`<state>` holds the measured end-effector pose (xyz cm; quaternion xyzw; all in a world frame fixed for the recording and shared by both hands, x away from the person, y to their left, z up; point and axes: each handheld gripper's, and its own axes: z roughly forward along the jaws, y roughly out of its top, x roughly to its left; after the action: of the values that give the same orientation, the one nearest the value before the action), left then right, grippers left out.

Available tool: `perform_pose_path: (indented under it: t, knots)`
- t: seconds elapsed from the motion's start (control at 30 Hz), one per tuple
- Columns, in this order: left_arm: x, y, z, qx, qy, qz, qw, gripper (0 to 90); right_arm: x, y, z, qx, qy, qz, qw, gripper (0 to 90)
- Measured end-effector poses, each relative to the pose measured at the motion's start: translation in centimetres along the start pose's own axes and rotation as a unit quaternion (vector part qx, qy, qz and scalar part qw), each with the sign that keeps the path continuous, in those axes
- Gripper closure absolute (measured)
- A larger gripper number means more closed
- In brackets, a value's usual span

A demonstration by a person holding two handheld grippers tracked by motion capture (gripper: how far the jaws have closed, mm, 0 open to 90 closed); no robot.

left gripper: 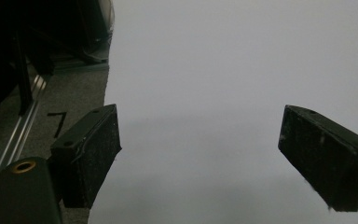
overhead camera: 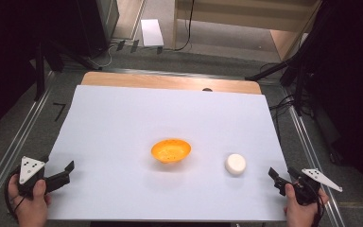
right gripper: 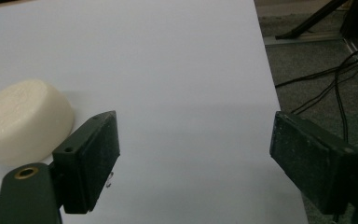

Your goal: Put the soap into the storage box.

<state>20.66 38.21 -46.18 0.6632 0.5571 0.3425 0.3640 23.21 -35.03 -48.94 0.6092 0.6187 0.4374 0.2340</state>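
An orange bowl (overhead camera: 170,150) sits near the middle of the white table top (overhead camera: 137,113). To its right lies a pale round puck-shaped block (overhead camera: 235,164), which also appears at the left of the right gripper view (right gripper: 23,119). My left gripper (overhead camera: 56,169) rests at the table's front left corner, open and holding nothing; its jaws stand wide apart over bare white surface (left gripper: 200,154). My right gripper (overhead camera: 281,176) is at the front right edge, open and holding nothing (right gripper: 196,158), a short way right of the block.
Grey carpet with metal rails (overhead camera: 9,151) flanks the table on both sides. Black stands and cables (overhead camera: 288,101) lie off the right edge. A wooden strip (overhead camera: 170,82) runs along the table's far end.
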Motion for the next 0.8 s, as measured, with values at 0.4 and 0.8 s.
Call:
perform_pose_path:
  t: [0.4, 0.8]
  knots:
    - [0.0, 0.0, 0.0, -0.001, -0.002, 0.001, 1.0000, 13.2, 1.8, 3.3, -0.4, 0.092, 0.006, -0.031, 0.9952, 17.1]
    - [-0.1, 0.0, 0.0, 0.000, 0.000, 0.005, 1.0000, 13.3, 6.5, 5.3, 1.5, 0.216, 0.023, -0.093, 0.9717, 14.5]
